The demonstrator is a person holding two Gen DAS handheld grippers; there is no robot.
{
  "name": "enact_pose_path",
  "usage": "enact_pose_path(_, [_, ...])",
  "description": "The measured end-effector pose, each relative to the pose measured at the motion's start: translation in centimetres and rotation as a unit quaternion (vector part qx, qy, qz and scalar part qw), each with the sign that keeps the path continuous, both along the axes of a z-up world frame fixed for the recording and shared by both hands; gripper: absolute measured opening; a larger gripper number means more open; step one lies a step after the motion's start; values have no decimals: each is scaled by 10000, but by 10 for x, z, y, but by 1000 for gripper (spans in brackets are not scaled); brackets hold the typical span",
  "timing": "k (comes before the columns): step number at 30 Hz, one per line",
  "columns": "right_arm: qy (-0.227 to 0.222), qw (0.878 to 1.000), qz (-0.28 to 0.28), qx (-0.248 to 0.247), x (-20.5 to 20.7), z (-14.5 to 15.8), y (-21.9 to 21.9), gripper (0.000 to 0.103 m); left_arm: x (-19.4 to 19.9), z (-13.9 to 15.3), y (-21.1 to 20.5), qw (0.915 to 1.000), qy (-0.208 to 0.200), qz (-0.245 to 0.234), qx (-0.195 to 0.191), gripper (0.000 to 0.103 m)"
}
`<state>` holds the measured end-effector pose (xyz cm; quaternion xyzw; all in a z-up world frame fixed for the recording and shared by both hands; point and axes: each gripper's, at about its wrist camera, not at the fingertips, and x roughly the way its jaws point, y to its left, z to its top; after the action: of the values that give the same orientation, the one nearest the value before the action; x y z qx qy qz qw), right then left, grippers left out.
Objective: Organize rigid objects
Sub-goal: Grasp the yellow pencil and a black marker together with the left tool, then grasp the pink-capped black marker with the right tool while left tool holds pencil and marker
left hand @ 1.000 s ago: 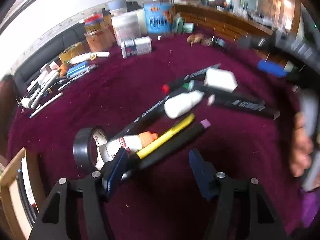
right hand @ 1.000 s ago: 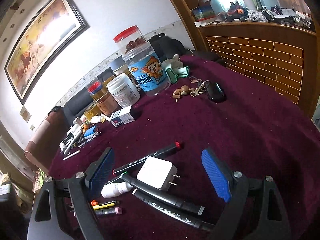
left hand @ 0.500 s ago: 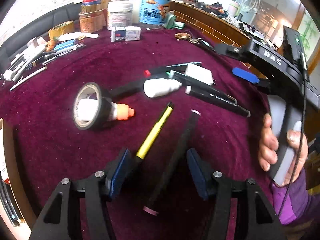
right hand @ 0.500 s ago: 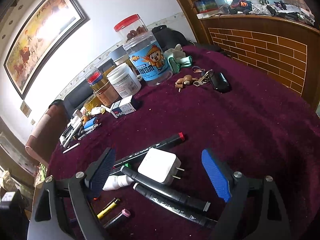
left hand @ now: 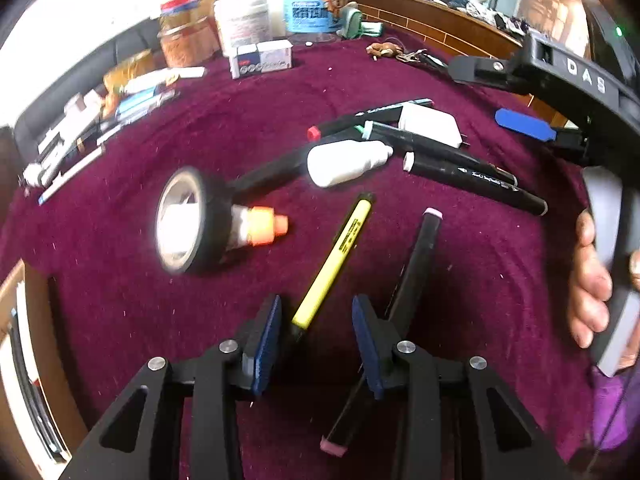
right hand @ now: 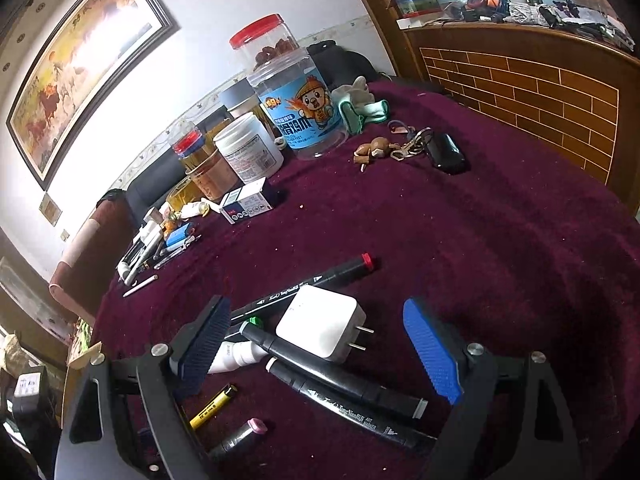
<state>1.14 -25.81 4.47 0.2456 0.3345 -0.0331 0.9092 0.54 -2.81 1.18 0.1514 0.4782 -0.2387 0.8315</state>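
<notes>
In the left wrist view my left gripper (left hand: pixel 318 336) hangs low over the purple cloth with its jaws closing. The near end of a yellow pen (left hand: pixel 336 256) lies between them, with a gap on each side. A black marker with pink caps (left hand: pixel 412 264) lies just outside the right finger. In the right wrist view my right gripper (right hand: pixel 316 308) stands open wide above a white plug charger (right hand: pixel 320 326), which rests on black markers (right hand: pixel 348 384). It touches none of them. The yellow pen (right hand: pixel 212 406) also shows at the lower left there.
A black tape roll (left hand: pixel 188 220), an orange-capped tube (left hand: pixel 260 226) and a white bottle (left hand: pixel 344 162) lie left of the pens. Jars (right hand: pixel 300 108), a small box (right hand: pixel 248 202), keys (right hand: pixel 404 146) and a row of pens (right hand: pixel 160 244) line the back. A hand (left hand: pixel 592 280) holds the right gripper.
The left jaws have narrowed around the yellow pen alone; earlier the pink-capped marker lay between them too. The right gripper has stayed wide open over the charger.
</notes>
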Motion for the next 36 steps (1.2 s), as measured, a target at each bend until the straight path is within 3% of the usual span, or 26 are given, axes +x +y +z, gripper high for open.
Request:
enact_pose_path(3, [21,10000,-1,15,1,-1,-1,87,2,-1,-1,9999,-96,25,-140,40])
enact_pose_path(7, [-3,10000,10,-51,1,-1,0,87,-5,0,-6,9994,-291,175,-47,38])
enact_pose_path(9, [-8,9999,18,-123,2,-2,1,87,-6,1,-4,9992,-217,216,-260,16])
enact_pose_path(11, [-4,9998,-12,-196,2,-2,2,87,-11,5,6,9976,-85,301,-615,8])
enact_pose_path(20, [109,9987,-82,-491,6,-7,6,87,-65,43,75,9808,-279,873,-1718,7])
enact_pose_path(26, [-8,9992,-129,-384,-3,2,6,87,-65,36,87,9792,-79,1114,-1697,8])
enact_pose_path(28, [-37,9999,121,-46,-15,8,11,87,-58,32,82,9794,70,1051,-1721,8])
enact_pose_path(33, [-112,9974,708,80,-47,19,34,87,-33,23,46,9842,200,729,-1599,9])
enact_pose_path(36, [-74,9963,839,151,-57,20,37,87,-10,7,24,9886,397,680,-1286,10])
